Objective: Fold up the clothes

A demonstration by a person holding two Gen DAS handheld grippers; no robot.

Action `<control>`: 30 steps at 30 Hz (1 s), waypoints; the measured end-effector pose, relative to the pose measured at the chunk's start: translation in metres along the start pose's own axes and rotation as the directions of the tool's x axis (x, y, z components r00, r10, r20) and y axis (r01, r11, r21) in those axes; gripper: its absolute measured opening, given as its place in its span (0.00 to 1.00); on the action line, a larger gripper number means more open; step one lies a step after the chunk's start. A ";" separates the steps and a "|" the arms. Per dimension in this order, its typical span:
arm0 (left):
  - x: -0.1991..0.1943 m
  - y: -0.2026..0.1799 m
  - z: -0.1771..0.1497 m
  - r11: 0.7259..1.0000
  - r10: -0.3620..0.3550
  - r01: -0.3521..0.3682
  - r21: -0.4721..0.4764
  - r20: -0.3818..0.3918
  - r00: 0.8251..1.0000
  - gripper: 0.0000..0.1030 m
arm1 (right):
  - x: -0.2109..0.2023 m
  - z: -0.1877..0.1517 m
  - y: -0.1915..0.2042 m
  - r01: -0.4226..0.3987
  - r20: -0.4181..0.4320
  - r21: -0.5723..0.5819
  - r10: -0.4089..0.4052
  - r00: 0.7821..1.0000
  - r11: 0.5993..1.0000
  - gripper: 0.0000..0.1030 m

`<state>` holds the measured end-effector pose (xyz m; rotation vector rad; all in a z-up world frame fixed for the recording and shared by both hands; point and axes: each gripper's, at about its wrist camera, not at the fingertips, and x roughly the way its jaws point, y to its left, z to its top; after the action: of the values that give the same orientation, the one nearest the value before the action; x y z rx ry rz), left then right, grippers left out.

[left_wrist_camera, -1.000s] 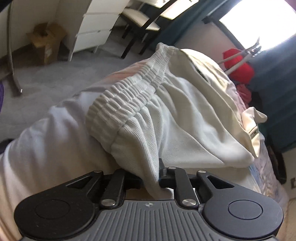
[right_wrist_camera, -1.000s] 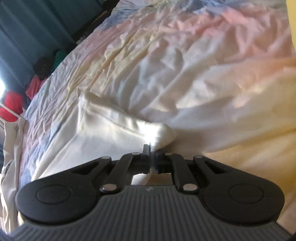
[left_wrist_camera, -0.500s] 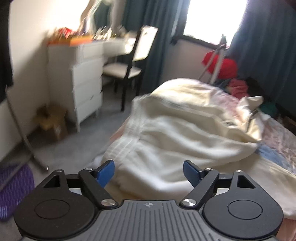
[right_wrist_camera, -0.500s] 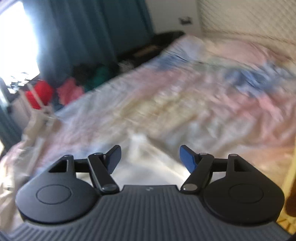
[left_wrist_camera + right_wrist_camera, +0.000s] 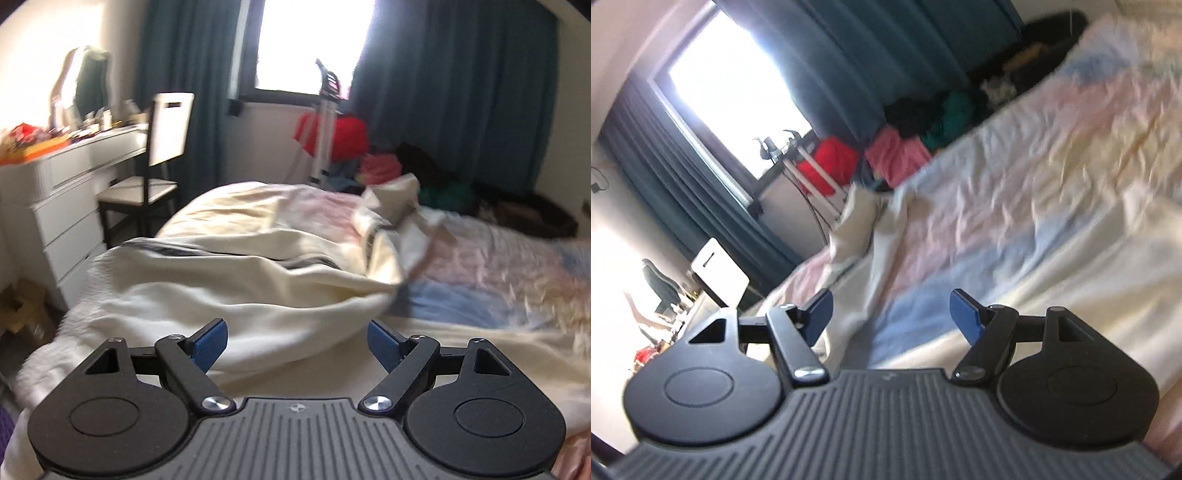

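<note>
A cream-white garment (image 5: pixel 236 295) lies rumpled on the near part of the bed, with a ribbed edge at the left. My left gripper (image 5: pixel 297 341) hovers above and behind it, open, with nothing between its blue pads (image 5: pixel 212 341). In the right wrist view the same cream garment (image 5: pixel 864 251) stretches away along the bed's left side. My right gripper (image 5: pixel 890 314) is open above the pastel bedsheet (image 5: pixel 1034 177), with no cloth between its fingers. Both views are blurred by motion.
A pile of red, pink and green clothes (image 5: pixel 373 162) sits at the bed's far side by a drying rack (image 5: pixel 325 122). A white chest of drawers (image 5: pixel 70 206) and a chair (image 5: pixel 159 155) stand left of the bed. Dark curtains (image 5: pixel 849 62) frame a bright window.
Both grippers let go of the cream garment, opened wide and lifted back from the bed. The garment now lies loose on the bedsheet.
</note>
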<state>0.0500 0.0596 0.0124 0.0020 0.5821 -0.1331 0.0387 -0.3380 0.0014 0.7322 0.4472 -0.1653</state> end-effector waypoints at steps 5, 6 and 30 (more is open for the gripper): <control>0.073 -0.067 0.009 0.985 -0.004 0.001 0.171 0.018 1.000 0.81 | 0.028 -0.019 -0.028 0.131 -0.016 0.032 -0.130 0.991 0.991 0.70; 0.092 -0.083 0.011 0.978 -0.009 0.005 0.207 0.019 1.000 0.81 | 0.030 -0.019 -0.035 0.160 -0.005 0.044 -0.160 0.987 0.986 0.70; 0.489 -0.324 0.108 0.897 0.074 -0.103 0.431 0.084 0.994 0.07 | 0.142 -0.019 -0.106 0.419 0.093 0.079 -0.425 0.900 0.904 0.71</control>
<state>0.4722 -0.3271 -0.1541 0.4585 0.4753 -0.1722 0.1281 -0.4017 -0.1391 0.6705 0.4952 -0.6274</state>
